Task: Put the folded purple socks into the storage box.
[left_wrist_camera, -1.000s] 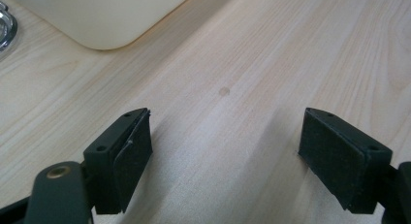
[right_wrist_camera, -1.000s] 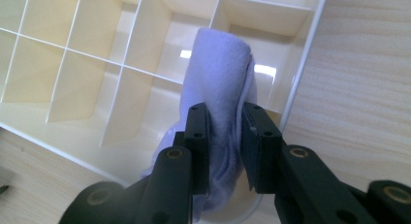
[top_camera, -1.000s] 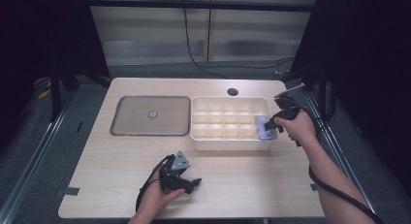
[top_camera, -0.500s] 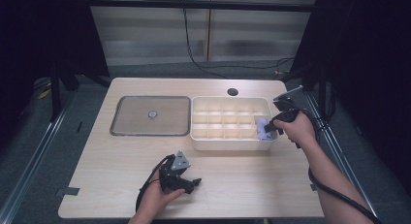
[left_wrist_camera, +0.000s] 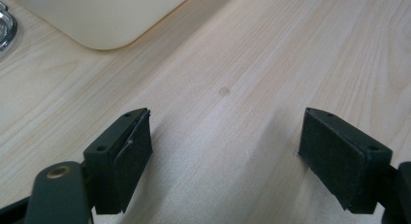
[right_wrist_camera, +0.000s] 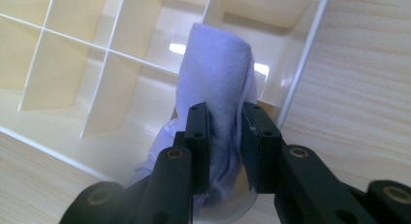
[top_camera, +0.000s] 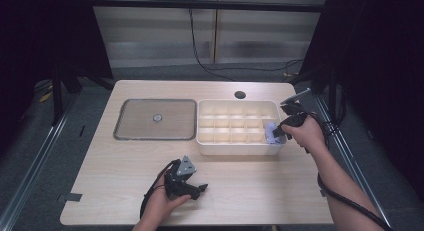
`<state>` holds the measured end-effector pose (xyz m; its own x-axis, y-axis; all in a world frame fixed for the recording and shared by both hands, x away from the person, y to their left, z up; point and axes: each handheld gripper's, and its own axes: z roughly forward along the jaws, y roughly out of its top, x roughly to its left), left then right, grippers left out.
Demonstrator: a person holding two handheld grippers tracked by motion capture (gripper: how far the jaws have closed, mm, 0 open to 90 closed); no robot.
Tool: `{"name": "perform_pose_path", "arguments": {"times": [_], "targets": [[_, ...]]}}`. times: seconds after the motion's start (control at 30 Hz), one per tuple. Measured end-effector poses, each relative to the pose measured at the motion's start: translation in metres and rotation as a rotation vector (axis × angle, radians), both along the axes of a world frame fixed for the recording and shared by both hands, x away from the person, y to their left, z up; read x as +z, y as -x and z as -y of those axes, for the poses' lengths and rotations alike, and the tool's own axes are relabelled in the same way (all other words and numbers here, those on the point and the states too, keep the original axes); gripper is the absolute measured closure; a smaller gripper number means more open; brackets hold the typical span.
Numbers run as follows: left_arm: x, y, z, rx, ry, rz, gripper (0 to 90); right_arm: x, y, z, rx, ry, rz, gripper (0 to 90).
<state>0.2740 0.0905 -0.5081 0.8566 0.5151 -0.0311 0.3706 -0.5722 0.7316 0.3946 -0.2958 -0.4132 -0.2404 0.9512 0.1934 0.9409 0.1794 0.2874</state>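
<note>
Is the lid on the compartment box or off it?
Off. The lid lies flat on the table beside the compartment box, whose dividers are exposed; the right tongs grip a lavender cloth over one compartment.

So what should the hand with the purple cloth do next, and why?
Probably lower the cloth further into the tray corner cell, then open. The right gripper pinches it right over that cell, and the left gripper sits open on the table.
</note>
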Motion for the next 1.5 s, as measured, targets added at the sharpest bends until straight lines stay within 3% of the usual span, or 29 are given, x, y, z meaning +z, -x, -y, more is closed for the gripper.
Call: {"name": "perform_pose_path", "arguments": {"times": [0.37, 1.5], "targets": [[0.0, 0.0, 0.0, 0.0, 0.001, 0.0, 18.8, 0.001, 0.0, -0.006, 0.008, 0.047, -0.002, 74.5], [0.0, 0.0, 0.0, 0.003, 0.003, 0.0, 18.8, 0.001, -0.001, -0.016, 0.043, 0.119, -0.016, 73.5]]}}
